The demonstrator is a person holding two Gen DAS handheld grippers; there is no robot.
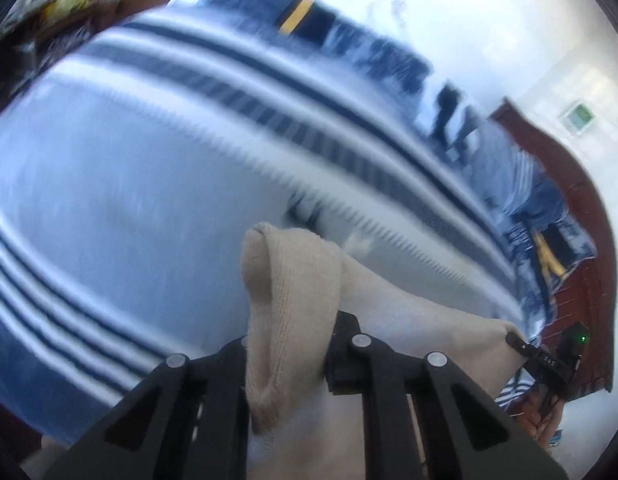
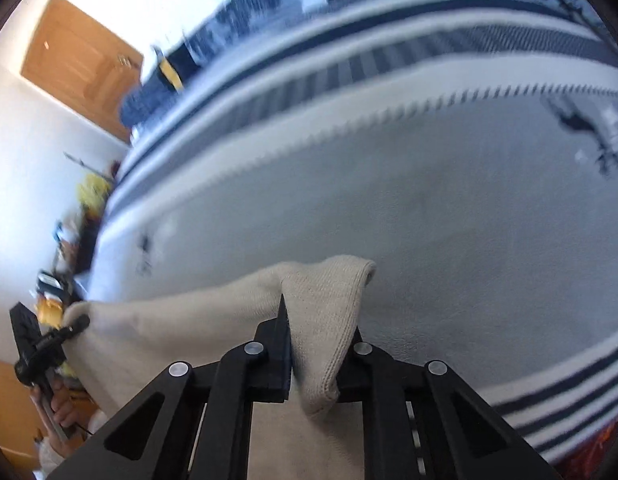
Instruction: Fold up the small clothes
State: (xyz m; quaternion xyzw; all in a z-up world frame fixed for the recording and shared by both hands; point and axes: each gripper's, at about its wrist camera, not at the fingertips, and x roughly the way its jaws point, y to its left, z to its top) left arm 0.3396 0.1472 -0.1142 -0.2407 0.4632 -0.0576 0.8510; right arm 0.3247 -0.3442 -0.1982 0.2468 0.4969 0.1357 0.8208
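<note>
A blue-and-white striped blanket covered the bed; white walls and a wooden door stood behind.

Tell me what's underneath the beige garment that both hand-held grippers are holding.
Under the beige garment lies a striped blue-and-white blanket. The stretch directly beneath the cloth is covered, so anything lying there cannot be seen.

So from my end: the beige knit cloth is strung between my two grippers, left gripper on one corner, right gripper on the other, hanging over the blue-and-white striped blanket. The orange wooden door sits off past the blanket's far left edge.
</note>
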